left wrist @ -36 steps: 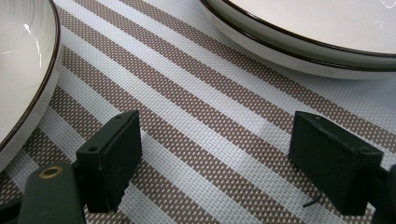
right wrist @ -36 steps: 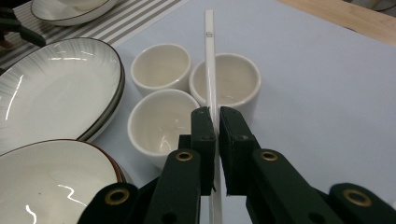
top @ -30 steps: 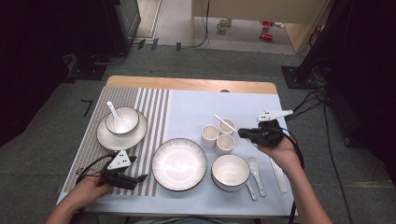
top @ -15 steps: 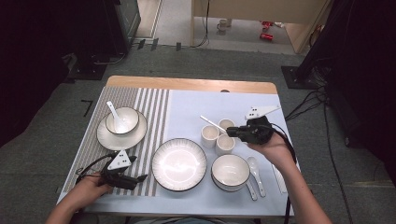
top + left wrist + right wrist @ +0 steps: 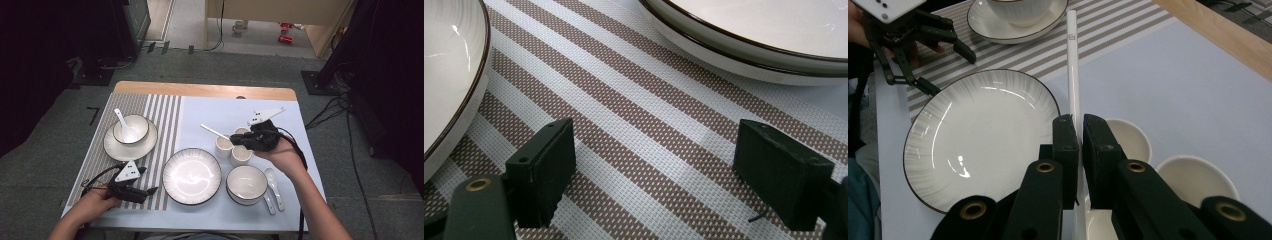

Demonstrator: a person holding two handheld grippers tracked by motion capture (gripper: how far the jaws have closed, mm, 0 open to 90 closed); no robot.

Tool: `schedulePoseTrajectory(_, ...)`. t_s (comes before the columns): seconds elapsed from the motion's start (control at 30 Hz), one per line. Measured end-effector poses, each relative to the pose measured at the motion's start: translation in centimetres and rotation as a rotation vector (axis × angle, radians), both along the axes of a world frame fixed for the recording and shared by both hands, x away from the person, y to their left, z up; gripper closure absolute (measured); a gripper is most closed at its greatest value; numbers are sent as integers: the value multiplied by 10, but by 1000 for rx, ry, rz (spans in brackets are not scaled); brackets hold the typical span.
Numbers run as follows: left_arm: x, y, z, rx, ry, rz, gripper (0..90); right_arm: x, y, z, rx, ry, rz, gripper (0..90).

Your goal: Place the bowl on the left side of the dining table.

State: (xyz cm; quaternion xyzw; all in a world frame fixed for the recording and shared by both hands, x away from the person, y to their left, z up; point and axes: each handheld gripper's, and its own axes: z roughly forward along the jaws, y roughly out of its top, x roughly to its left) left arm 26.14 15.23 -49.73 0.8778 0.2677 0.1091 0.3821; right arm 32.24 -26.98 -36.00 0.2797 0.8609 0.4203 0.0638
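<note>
Right gripper view shows the right tongs (image 5: pixel 1077 131) clamped on a thin white stick (image 5: pixel 1072 65), most likely a chopstick, gripped near its lower part so that a long length juts out ahead of the jaws. In the high view the right tongs (image 5: pixel 239 140) hold that stick (image 5: pixel 214 131) in the air above the two small cups (image 5: pixel 224 146), its free end pointing toward the striped mat (image 5: pixel 95 150). The left tongs (image 5: pixel 150 191) rest on the mat at the near left corner with the jaws standing apart and nothing between them; the left gripper view shows bare stripes between the pads (image 5: pixel 549 167).

The grip is narrow and the stick is smooth, so it may swivel in the jaws or slide out if the hand tilts or jerks. A dropped stick would land on the cups or the big plate (image 5: pixel 192 175) and could roll off the table (image 5: pixel 200 91). The long free end is the other worry: swung low, it may knock a cup over or strike the bowl (image 5: pixel 246 183) just nearer the person. The spoon (image 5: pixel 272 185) beside that bowl lies close to the wrist and could be nudged. Farther off, the saucer with its own bowl and spoon (image 5: pixel 129 131) sits within reach of the tip if the sweep goes far left.
</note>
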Motion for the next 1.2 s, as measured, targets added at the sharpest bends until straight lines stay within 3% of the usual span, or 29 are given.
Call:
schedulePoseTrajectory(0.17,-1,1,0,0,0,1,171,3,12,4,-17,7,6,852)
schedulePoseTrajectory(1.2,0,4,0,-22,18,0,171,12,87,16,-14,-4,124,852)
